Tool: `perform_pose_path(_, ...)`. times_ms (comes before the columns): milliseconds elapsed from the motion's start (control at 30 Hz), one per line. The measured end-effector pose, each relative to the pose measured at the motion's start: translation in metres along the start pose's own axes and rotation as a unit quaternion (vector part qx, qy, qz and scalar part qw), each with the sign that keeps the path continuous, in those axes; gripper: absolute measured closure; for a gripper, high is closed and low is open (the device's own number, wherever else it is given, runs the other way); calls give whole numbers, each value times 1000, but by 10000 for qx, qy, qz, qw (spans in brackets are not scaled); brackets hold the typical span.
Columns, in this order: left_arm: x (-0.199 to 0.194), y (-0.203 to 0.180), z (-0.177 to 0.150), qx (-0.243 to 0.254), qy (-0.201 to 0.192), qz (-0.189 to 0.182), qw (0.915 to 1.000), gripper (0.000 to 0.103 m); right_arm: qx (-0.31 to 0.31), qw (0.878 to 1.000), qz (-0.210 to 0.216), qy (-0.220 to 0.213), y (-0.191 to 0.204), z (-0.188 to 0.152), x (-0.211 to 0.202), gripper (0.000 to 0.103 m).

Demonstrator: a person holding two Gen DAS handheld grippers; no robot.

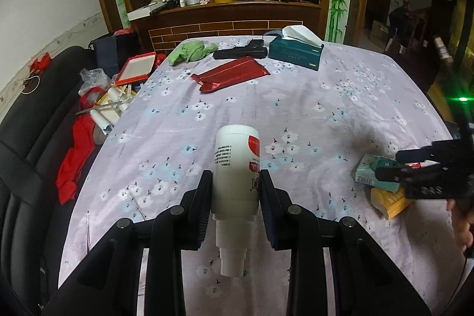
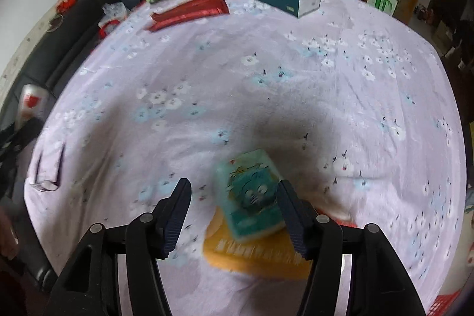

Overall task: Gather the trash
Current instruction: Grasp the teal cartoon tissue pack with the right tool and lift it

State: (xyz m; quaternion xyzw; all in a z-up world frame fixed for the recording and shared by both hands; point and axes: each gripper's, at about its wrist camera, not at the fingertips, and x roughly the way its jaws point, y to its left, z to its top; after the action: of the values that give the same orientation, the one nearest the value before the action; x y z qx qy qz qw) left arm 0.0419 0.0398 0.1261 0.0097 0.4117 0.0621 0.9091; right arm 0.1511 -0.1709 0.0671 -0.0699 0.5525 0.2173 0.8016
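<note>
My left gripper (image 1: 235,178) is shut on a white plastic bottle (image 1: 237,165) with a red label, held above the flowered tablecloth with its neck pointing back at the camera. At the right of that view, the right gripper (image 1: 388,165) hovers over a teal tissue packet (image 1: 370,171) lying on a yellow packet (image 1: 391,202). In the blurred right wrist view my right gripper (image 2: 234,185) stands open, its right finger beside the teal packet (image 2: 251,194), which rests on the yellow packet (image 2: 254,253). The left finger has bare cloth under it.
At the table's far end lie a red foil wrapper (image 1: 231,73), a green cloth (image 1: 191,51), a black object (image 1: 241,51) and a teal tissue box (image 1: 296,51). A black sofa (image 1: 26,138) with red and white clutter runs along the left. A hand (image 1: 462,224) shows at the right edge.
</note>
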Motion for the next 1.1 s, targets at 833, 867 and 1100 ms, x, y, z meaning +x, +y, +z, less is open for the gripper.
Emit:
perform_pose_path(833, -13, -21, 1, 249, -189, -62, 9995, 74, 234, 9996, -86, -133, -1, -19, -8, 85)
perform_pose_path(867, -13, -22, 1, 261, -191, -88, 9994, 74, 282, 9994, -52, -203, 0, -22, -14, 85)
perform_pose_path(1100, -23, -41, -4, 379, -207, -281, 9987, 74, 693, 9953, 294, -611, 2, -51, -57, 85)
